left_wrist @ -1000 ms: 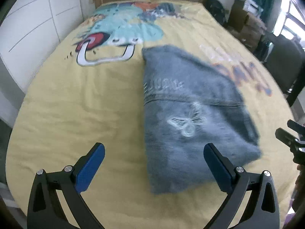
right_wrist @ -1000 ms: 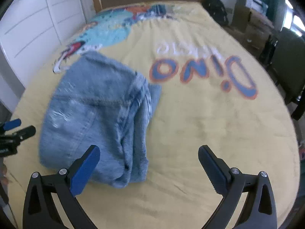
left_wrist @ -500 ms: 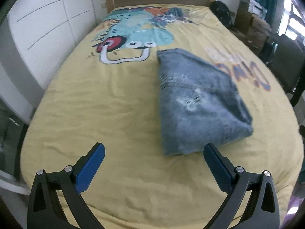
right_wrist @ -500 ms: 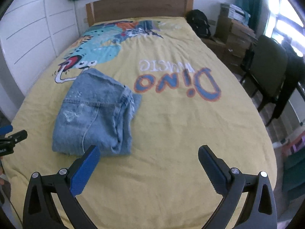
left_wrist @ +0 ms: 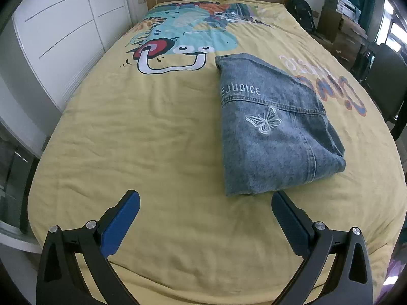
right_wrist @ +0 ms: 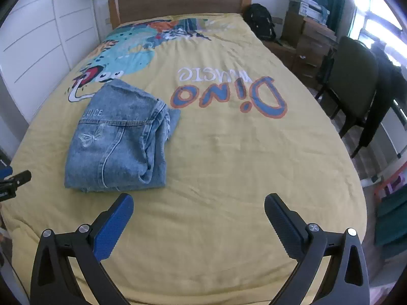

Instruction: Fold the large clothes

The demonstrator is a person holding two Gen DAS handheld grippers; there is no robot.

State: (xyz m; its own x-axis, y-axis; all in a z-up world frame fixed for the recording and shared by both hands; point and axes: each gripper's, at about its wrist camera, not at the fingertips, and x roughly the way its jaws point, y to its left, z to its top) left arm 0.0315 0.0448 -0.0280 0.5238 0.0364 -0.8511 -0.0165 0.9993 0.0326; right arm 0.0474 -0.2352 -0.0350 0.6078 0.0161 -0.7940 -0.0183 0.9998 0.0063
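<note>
Hand-held grippers (left_wrist: 203, 218) (right_wrist: 197, 216) both apart, empty, pulled back; folded denim jacket (left_wrist: 269, 132) ahead, untouched on bed (left_wrist: 142, 132) — looks done.

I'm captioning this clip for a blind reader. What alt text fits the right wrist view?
A folded denim garment with a white butterfly motif lies flat on a yellow bedspread printed with "Dino". The open right claw hangs empty above the near end of the bed, apart from the denim. The tip of the left claw shows at the left edge.
</note>
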